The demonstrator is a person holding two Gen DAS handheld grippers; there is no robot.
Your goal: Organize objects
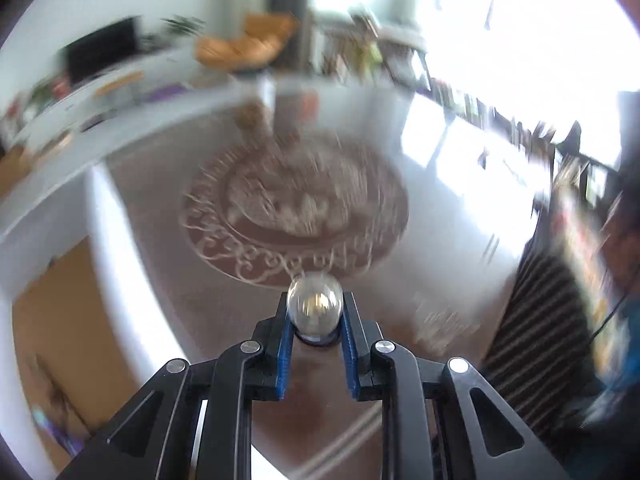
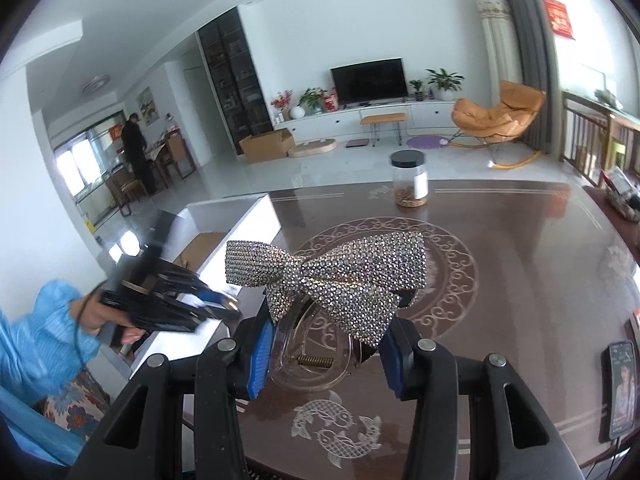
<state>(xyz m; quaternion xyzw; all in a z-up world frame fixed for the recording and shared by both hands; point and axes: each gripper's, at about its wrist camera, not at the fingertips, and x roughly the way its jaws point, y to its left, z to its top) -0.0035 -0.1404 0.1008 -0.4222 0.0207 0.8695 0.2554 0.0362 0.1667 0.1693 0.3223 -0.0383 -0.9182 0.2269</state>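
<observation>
The rhinestone bow hair clip [image 2: 324, 280] sits clamped between the right gripper [image 2: 324, 354] pads above the brown table [image 2: 520, 280], while the left gripper [image 1: 316, 334] pinches a small clear ball [image 1: 315, 306] at its fingertips. Both are mid-carry, I judge; next comes lowering each into the white box [image 2: 236, 220] alongside.

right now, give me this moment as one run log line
left hand-held gripper: shut on clear ball | right hand-held gripper: shut on rhinestone bow hair clip | white box: open
</observation>
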